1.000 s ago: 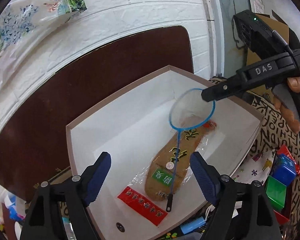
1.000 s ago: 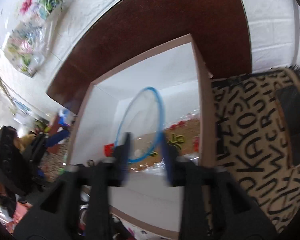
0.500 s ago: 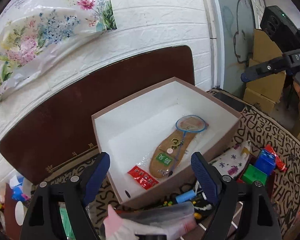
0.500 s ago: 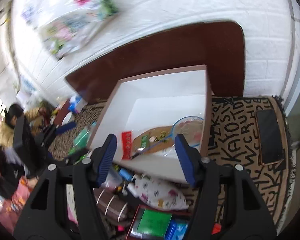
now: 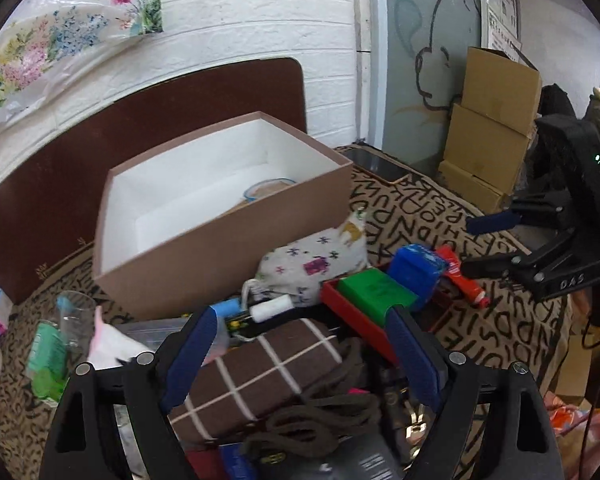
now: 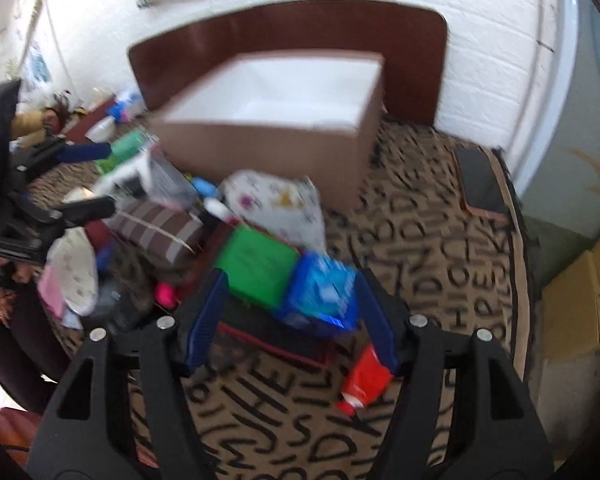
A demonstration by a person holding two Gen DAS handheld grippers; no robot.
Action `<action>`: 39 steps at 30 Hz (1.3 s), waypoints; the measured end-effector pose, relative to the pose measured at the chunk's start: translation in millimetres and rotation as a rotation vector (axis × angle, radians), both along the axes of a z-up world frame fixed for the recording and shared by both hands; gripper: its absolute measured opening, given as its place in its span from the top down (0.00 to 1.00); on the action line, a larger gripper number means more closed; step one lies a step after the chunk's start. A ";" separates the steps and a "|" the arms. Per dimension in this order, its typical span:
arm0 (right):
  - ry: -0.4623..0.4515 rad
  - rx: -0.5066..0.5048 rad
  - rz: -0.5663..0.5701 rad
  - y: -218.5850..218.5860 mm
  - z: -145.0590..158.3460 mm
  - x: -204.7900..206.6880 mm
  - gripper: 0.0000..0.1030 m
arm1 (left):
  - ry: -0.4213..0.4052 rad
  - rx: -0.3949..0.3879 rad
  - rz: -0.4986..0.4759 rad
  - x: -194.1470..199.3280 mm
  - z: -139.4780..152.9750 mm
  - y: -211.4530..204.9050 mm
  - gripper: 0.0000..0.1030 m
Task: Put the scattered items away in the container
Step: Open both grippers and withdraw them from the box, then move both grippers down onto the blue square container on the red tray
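Observation:
The brown box (image 5: 220, 248) with a white inside stands on the letter-print rug, also in the right wrist view (image 6: 276, 148). A blue-rimmed racket (image 5: 270, 184) and an insole lie inside it. My left gripper (image 5: 300, 352) is open and empty above a brown checked pouch (image 5: 256, 376). My right gripper (image 6: 292, 320) is open and empty, low over a green block (image 6: 256, 268) and a blue block (image 6: 324, 292) in a red tray. A red tube (image 6: 366, 380) lies by its right finger. A white patterned pouch (image 5: 316, 264) leans on the box.
A clear cup (image 5: 74, 320) and green packet (image 5: 46, 356) lie left of the box. A dark phone (image 6: 480, 184) lies on the rug's far right. Cardboard boxes (image 5: 492, 120) stand against the wall. A brown board (image 5: 60, 168) leans behind the box.
Both grippers pulled back and down from the box to the pile of loose items in front of it. The racket stays in the box, released by the right gripper.

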State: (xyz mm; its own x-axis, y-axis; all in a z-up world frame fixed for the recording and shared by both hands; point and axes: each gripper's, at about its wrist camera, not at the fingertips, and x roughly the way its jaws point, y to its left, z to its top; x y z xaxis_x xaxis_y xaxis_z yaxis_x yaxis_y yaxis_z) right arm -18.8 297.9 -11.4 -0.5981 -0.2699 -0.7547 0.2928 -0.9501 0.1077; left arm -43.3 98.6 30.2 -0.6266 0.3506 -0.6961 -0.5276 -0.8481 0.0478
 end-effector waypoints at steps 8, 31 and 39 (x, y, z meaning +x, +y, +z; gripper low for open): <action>-0.043 -0.067 0.044 39.0 -47.3 2.5 0.34 | -0.022 -0.031 -0.050 -3.6 -24.8 77.5 0.15; -0.042 0.029 0.600 39.3 -75.4 -51.7 0.24 | -0.210 -0.291 -0.673 -44.6 -49.1 158.2 0.14; -0.010 0.051 0.715 33.4 -73.2 -60.7 0.24 | -0.286 -0.409 -0.788 -53.7 -66.3 164.8 0.14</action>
